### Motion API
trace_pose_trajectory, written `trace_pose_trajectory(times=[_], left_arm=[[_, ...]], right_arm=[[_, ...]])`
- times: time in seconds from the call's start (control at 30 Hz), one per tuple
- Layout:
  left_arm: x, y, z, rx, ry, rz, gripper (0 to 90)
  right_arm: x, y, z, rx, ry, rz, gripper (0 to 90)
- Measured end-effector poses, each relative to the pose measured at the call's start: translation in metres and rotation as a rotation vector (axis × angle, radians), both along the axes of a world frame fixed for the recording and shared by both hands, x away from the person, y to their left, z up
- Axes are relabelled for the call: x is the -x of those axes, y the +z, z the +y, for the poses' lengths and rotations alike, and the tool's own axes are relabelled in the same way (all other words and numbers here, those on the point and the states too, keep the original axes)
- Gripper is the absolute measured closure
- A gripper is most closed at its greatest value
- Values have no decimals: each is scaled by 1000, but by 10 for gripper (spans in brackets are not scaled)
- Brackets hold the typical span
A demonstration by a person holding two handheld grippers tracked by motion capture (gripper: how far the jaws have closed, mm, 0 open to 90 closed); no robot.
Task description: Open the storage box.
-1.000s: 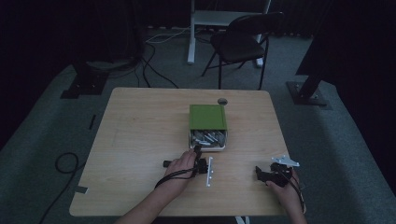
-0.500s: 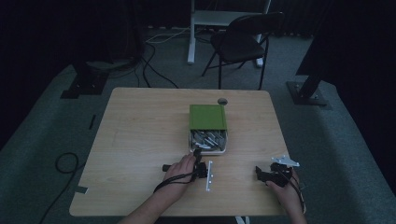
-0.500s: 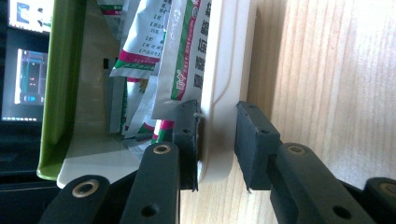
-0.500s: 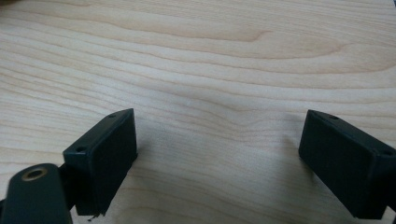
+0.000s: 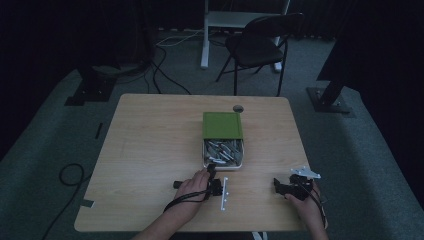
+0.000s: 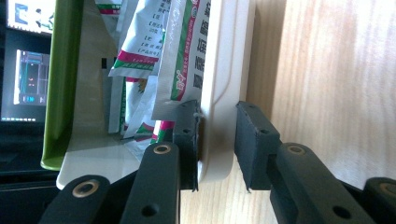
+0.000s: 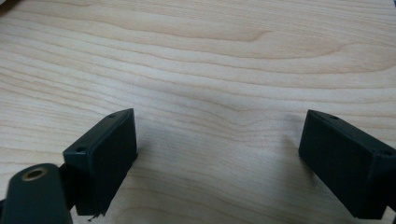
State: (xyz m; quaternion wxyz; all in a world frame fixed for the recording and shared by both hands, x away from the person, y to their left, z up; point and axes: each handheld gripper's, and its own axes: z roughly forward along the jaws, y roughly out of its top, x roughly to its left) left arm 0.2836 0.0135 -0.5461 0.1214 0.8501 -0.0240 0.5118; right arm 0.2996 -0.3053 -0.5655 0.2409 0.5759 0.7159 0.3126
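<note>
A box stands mid-table with a green lid [image 5: 222, 125] over its far half and its cream tray [image 5: 205, 155] showing at the near end, full of printed sachets [image 5: 223, 151]. My left gripper [image 5: 212, 176] is at the tray's near rim. In the left gripper view the tray wall [image 6: 224, 70] stands between the jaws of that gripper [image 6: 217, 121], one pad inside against the sachets [image 6: 182, 46], the other outside, shut on the wall. The green lid [image 6: 60, 84] shows at the left there. My right gripper [image 5: 289, 187] rests at the near right, its jaws [image 7: 217, 144] open over bare wood.
A thin white strip [image 5: 224, 194] lies on the table [image 5: 150, 150] just right of my left hand. A small dark disc [image 5: 238, 108] sits beyond the box. A chair [image 5: 260, 45] and floor cables [image 5: 70, 175] surround the table.
My left hand has drawn slightly toward the near edge, and the tray's near rim seems to have come with it. The right hand has stayed put.
</note>
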Motion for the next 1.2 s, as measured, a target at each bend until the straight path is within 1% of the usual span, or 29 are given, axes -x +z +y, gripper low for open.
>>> trace_pose_trajectory(times=[0.07,0.1,0.17,0.2,0.37,0.53,0.57,0.6,0.67,0.7,0.83,0.9,0.97,1.03,1.07,1.2], left_arm=[[3,0,0,5,-4,0,719],[4,0,0,13,-7,9,719],[7,0,-1,18,-8,6,720],[8,1,-1,13,-9,9,720],[13,-1,0,23,-13,12,720],[21,-2,0,23,-14,21,722],[22,-2,0,17,-16,24,724],[24,-2,0,26,-15,31,725],[27,-2,0,18,-19,33,725],[28,-2,0,24,-20,36,726],[33,-1,2,22,-18,42,725],[35,-1,2,19,-21,37,725],[37,0,3,28,-20,45,725],[38,0,3,24,-17,49,724],[42,0,2,35,-24,55,725],[46,1,4,48,-34,65,725]], right_arm=[[0,0,0,0,0,0,110],[0,0,0,0,0,0,110],[0,0,0,0,0,0,110],[0,0,0,0,0,0,110],[0,0,0,0,0,0,110],[0,0,0,0,0,0,110],[0,0,0,0,0,0,110],[0,0,0,0,0,0,110],[0,0,0,0,0,0,110],[0,0,0,0,0,0,110],[0,0,0,0,0,0,110],[0,0,0,0,0,0,110],[0,0,0,0,0,0,110],[0,0,0,0,0,0,110],[0,0,0,0,0,0,110],[0,0,0,0,0,0,110]])
